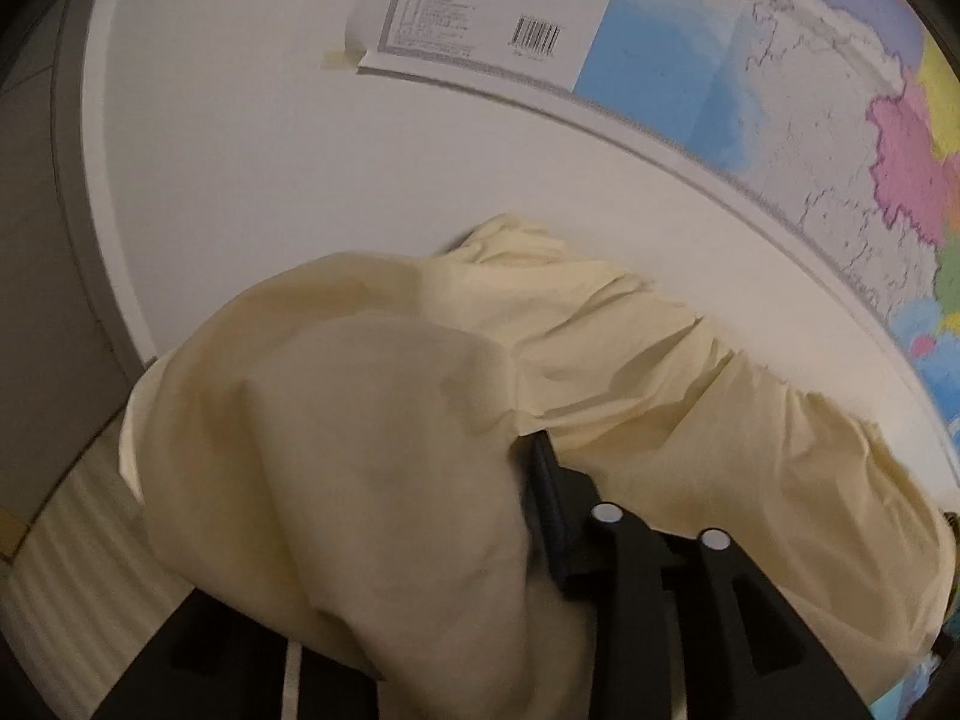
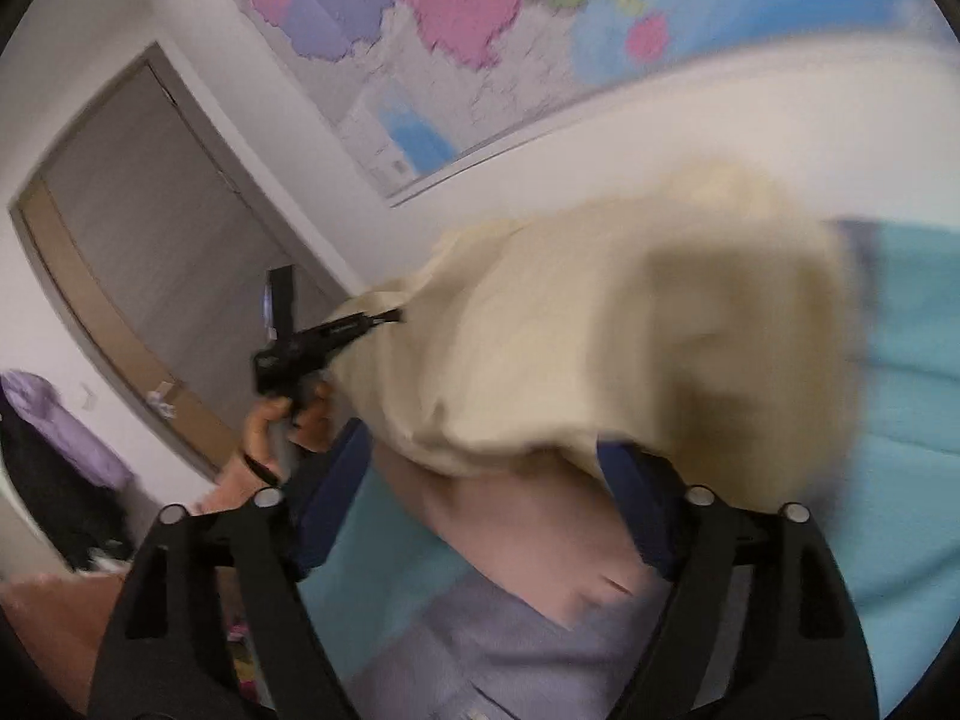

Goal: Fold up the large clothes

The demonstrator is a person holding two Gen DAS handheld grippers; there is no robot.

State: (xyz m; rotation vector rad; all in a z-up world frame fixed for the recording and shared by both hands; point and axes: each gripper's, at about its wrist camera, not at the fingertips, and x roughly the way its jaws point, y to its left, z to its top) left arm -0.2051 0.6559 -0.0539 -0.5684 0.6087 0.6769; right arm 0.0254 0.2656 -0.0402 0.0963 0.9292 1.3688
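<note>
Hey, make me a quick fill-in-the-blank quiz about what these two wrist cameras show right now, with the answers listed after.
1. The large crumpled garment is pale ____ in colour.
2. The big multicoloured paper pinned to the white wall is a ____.
3. The right tongs have their fingers spread wide, so they are ____.
4. In the right wrist view, the bed surface under the garment is light ____.

Answers: yellow; map; open; blue

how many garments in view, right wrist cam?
3, maybe more hidden: cream garment at centre, on the left tool; lilac one below it; purple one hanging far left.
</note>
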